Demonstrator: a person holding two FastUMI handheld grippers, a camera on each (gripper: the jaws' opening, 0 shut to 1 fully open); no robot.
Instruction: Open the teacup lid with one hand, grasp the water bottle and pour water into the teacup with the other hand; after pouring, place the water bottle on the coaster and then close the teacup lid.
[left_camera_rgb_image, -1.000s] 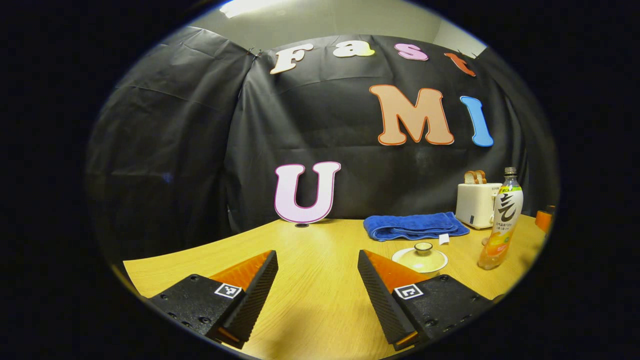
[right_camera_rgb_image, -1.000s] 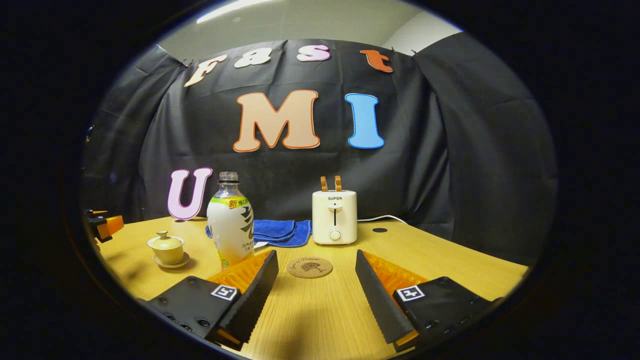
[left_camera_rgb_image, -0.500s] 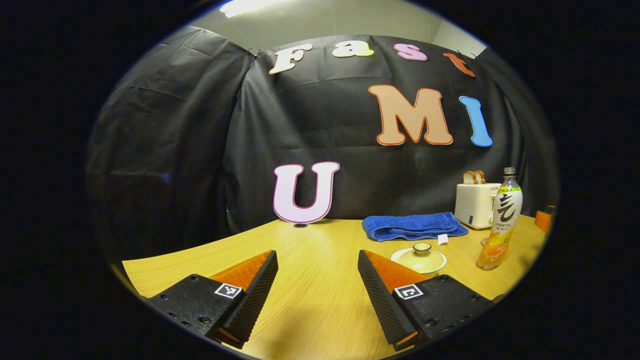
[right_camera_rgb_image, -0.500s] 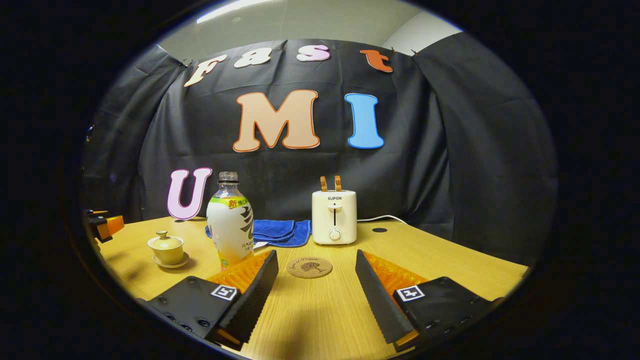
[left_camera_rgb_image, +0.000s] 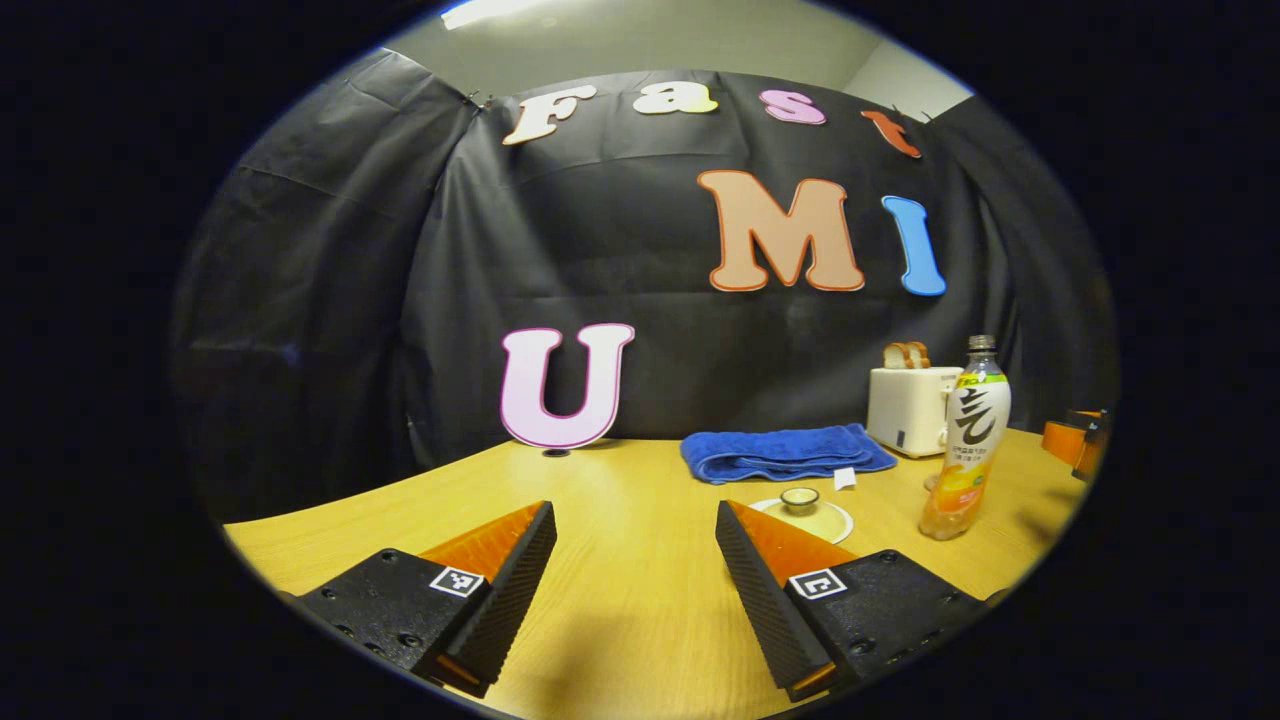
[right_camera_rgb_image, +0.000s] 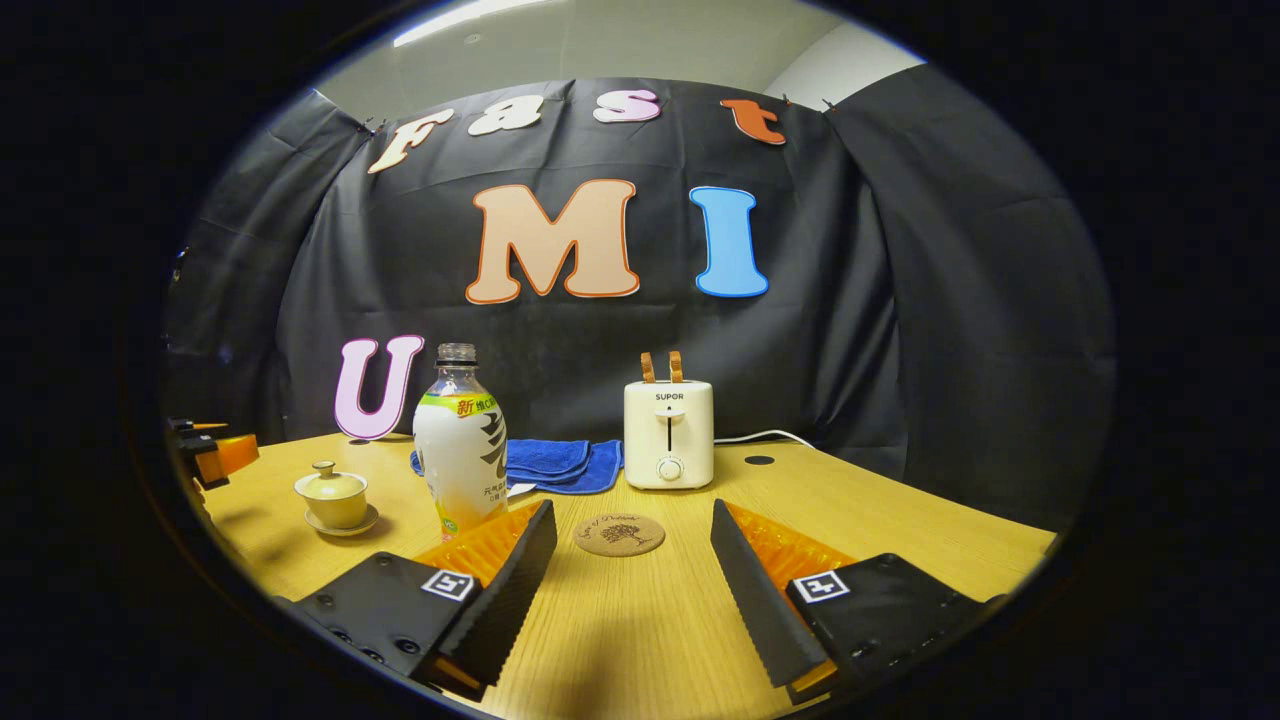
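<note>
Both grippers level and low over the table (right_camera_rgb_image: 900, 510), left gripper (left_camera_rgb_image: 635, 520) and right gripper (right_camera_rgb_image: 633, 520) wide-jawed, nothing held.

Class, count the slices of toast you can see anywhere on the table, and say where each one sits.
2. Both brown toast slices stand upright, side by side, in the top slots of the cream toaster at the back of the wooden table, right of the folded blue towel. Their lower parts are hidden inside.

Bare table (right_camera_rgb_image: 620, 620) lies open ahead to the coaster (right_camera_rgb_image: 620, 534), while the bottle (right_camera_rgb_image: 460, 440) stands between it and the teacup (right_camera_rgb_image: 334, 497), with toaster (right_camera_rgb_image: 669, 433) and towel (right_camera_rgb_image: 555, 463) blocking behind.
</note>
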